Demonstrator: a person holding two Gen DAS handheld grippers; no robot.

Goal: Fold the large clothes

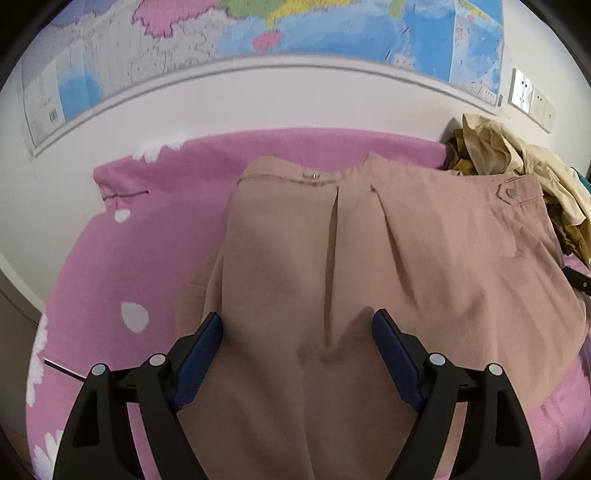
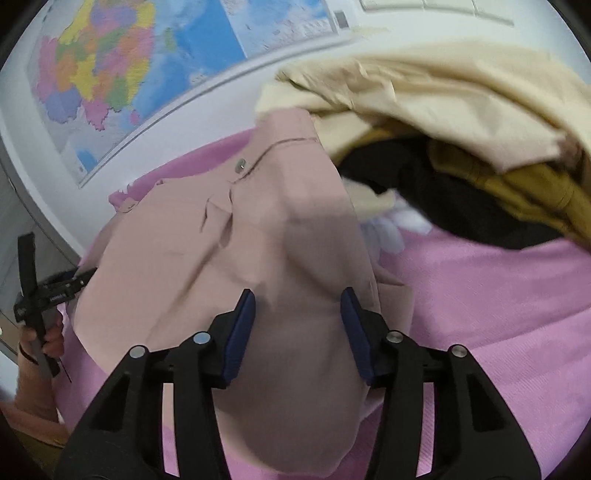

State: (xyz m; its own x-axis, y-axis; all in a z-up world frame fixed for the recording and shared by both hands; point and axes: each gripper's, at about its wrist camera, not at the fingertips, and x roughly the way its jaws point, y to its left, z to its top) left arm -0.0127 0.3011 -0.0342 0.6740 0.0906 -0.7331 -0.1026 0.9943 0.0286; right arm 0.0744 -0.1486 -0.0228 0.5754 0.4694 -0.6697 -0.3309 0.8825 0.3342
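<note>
Left tongs [image 1: 297, 325] hang released over tan trousers [image 1: 369, 258] on the pink bed [image 1: 147, 240]; right tongs [image 2: 297, 302], half-spread, grasp nothing; clothes pile [image 1: 517, 162] at two o'clock.

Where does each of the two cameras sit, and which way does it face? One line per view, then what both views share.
Left wrist: on the left gripper, looking down over its open fingers at the tan garment on the pink bedsheet, wall map beyond.
Right wrist: on the right gripper, fingers astride the garment's edge; clothes pile beyond; the person's hand at left.
Shared: garment, bedsheet, map, pile.
</note>
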